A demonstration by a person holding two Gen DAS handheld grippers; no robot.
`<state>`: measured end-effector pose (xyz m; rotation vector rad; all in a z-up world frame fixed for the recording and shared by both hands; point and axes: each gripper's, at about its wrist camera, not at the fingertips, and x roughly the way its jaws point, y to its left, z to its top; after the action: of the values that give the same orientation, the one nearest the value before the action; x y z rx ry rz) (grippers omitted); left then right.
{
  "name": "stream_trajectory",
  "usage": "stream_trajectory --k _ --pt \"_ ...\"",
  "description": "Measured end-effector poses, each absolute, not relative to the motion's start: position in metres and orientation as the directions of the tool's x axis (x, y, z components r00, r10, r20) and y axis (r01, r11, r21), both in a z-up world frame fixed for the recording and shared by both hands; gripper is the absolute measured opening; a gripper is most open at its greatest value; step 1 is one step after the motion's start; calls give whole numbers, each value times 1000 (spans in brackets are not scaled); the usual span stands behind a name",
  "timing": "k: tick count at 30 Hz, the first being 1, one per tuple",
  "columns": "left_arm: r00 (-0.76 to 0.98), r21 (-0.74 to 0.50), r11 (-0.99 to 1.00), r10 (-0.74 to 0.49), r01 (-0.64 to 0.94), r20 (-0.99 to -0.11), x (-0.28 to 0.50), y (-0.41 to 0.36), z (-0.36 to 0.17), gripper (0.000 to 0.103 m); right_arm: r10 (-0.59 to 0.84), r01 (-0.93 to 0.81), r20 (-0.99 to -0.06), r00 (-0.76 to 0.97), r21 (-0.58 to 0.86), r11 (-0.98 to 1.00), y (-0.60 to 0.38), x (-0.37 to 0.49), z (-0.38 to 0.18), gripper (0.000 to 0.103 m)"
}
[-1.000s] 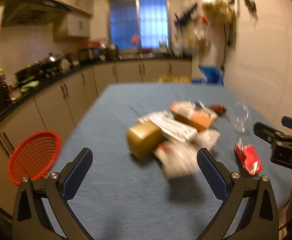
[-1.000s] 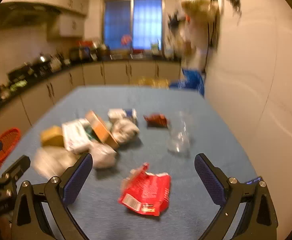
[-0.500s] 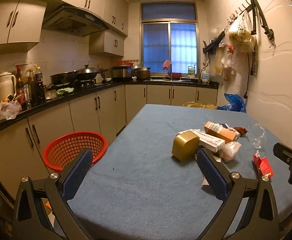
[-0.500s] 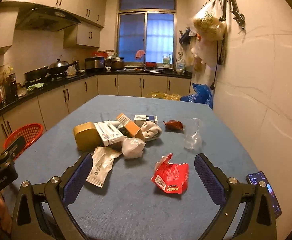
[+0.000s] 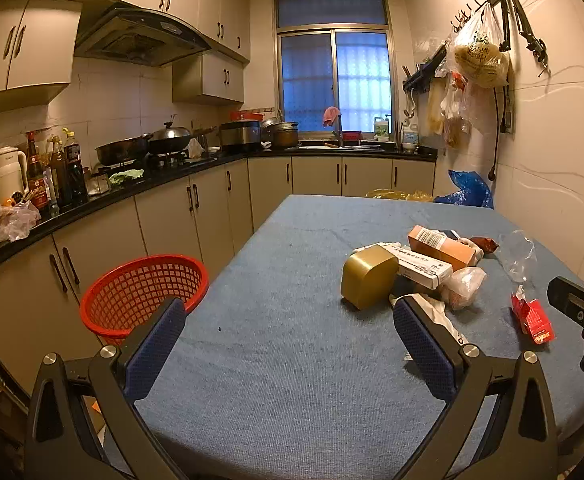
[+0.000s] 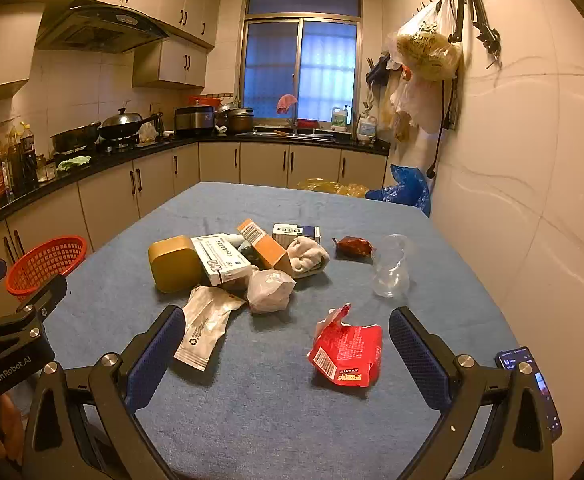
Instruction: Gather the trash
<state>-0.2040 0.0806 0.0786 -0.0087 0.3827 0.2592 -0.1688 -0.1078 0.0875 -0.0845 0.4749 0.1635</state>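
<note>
Both claws have drawn back from the trash pile [image 6: 236, 268], left claw [image 5: 290, 350] and right claw [image 6: 288, 354] gaping empty.

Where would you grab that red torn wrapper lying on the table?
Probably by the raised torn flap at the red wrapper's far end, coming down from above with the right hand-held gripper; the rest lies flat on the table.
</note>
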Motion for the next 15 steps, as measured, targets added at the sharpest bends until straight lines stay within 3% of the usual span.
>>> stream_trajectory --k 15 --pt "888 34 970 236 -242 -394 -202 81 78 103 129 -172 -487 864 -44 984 -108 -160 82 103"
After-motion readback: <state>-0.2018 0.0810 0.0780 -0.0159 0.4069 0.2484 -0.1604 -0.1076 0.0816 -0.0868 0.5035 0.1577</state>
